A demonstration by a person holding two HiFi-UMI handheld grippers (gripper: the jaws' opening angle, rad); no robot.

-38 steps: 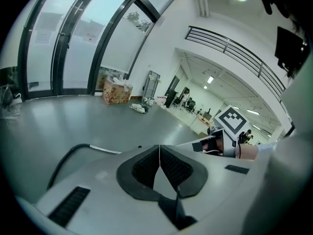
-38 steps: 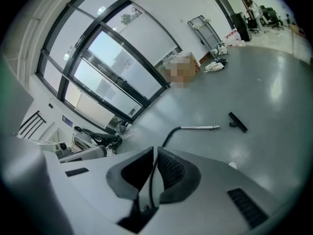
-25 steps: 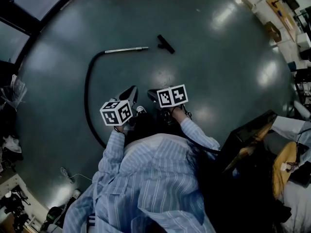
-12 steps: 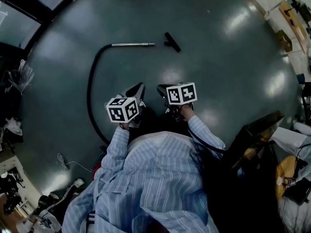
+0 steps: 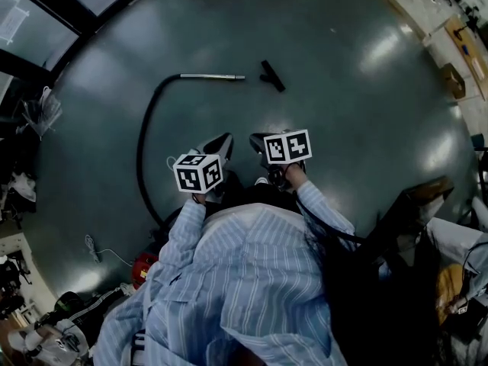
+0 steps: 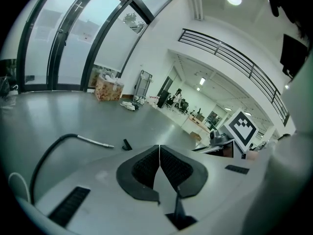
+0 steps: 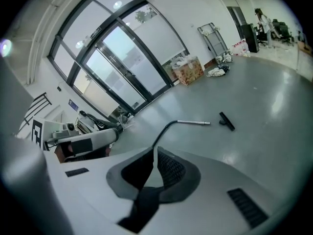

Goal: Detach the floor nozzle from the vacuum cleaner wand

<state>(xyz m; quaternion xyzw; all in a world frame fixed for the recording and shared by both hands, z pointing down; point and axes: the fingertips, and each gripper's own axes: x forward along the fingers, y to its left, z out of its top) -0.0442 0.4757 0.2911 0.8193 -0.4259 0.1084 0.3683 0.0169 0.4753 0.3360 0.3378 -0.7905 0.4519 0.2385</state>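
Jaws pressed together with nothing between them on both left gripper [image 5: 225, 139] and right gripper [image 5: 256, 139]. Small black T-shaped floor nozzle [image 5: 271, 75] lies on glossy grey floor [image 5: 343, 113], just off the tip of the silver metal wand [image 5: 213, 76], not touching. Both well apart from the grippers.

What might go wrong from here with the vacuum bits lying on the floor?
The hose curves in close beside the person, so a step could snag it. The floor nozzle lies loose beside the wand tip, dark on a dark floor, so it looks easy to kick.
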